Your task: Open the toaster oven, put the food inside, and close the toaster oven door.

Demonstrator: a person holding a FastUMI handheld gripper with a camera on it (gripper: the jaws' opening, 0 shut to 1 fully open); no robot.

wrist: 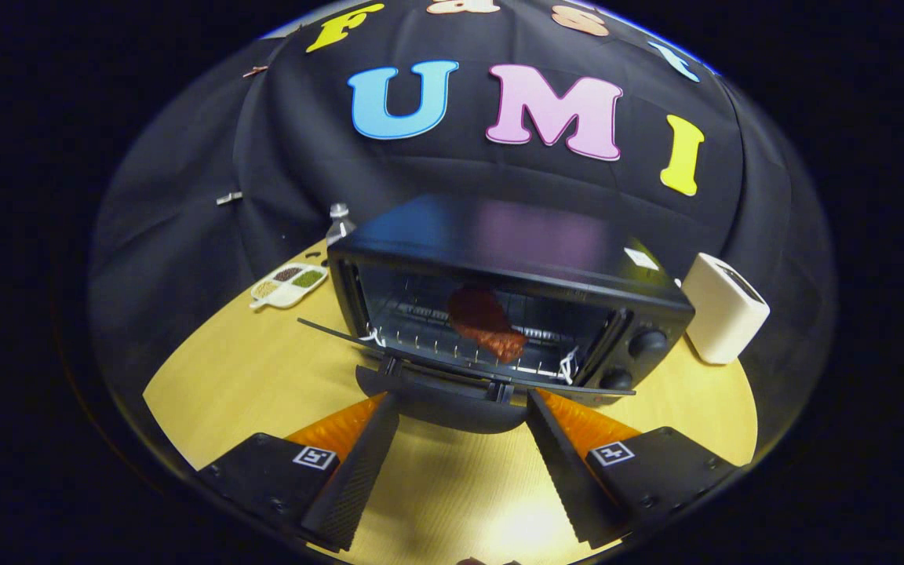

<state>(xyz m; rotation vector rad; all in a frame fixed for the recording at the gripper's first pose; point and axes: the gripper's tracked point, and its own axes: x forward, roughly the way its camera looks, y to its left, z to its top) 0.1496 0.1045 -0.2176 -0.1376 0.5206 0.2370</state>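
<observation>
Nearest, the gripper (460, 463) is hovering over the wooden table (216, 377) with its fingers (362, 463) spread wide, holding nothing. Just ahead, the door (452, 369) of the black toaster oven (499, 267) is hanging open, its handle lying between the fingertips. The reddish food (487, 323) is already sitting on the rack inside, so closing seems to be the step in hand, calling for lifting that handle up and away

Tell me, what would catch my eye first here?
A black toaster oven stands on the round wooden table, its glass door folded down, with a reddish-brown piece of meat on the wire rack inside. The open tongs, two black fingers with orange sides, sit just before the door's handle. A cream toaster stands beside the oven.
</observation>
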